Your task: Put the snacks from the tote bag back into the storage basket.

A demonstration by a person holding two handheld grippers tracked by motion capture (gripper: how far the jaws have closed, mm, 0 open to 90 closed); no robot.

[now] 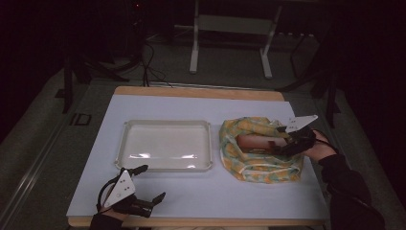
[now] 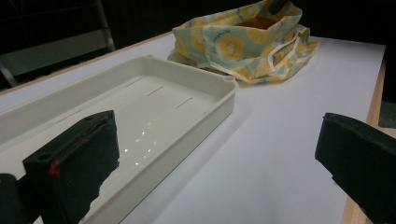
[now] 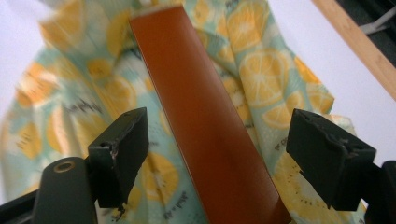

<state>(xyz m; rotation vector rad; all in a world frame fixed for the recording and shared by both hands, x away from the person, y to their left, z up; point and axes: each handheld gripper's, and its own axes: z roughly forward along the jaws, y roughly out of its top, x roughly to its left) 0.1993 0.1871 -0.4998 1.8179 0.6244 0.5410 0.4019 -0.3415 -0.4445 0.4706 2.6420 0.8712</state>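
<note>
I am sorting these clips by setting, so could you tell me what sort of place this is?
Probably a lab or recording workspace, not a home: a wooden table under a plain white sheet stands in a dark room, cables trail across the floor behind it, and a metal frame stand sits beyond.

tongs [image 3: 217, 158] spread wide | brown flat box [image 3: 205, 116] between jaws, untouched | lemon-print bag [image 3: 261, 70] beneath
</note>
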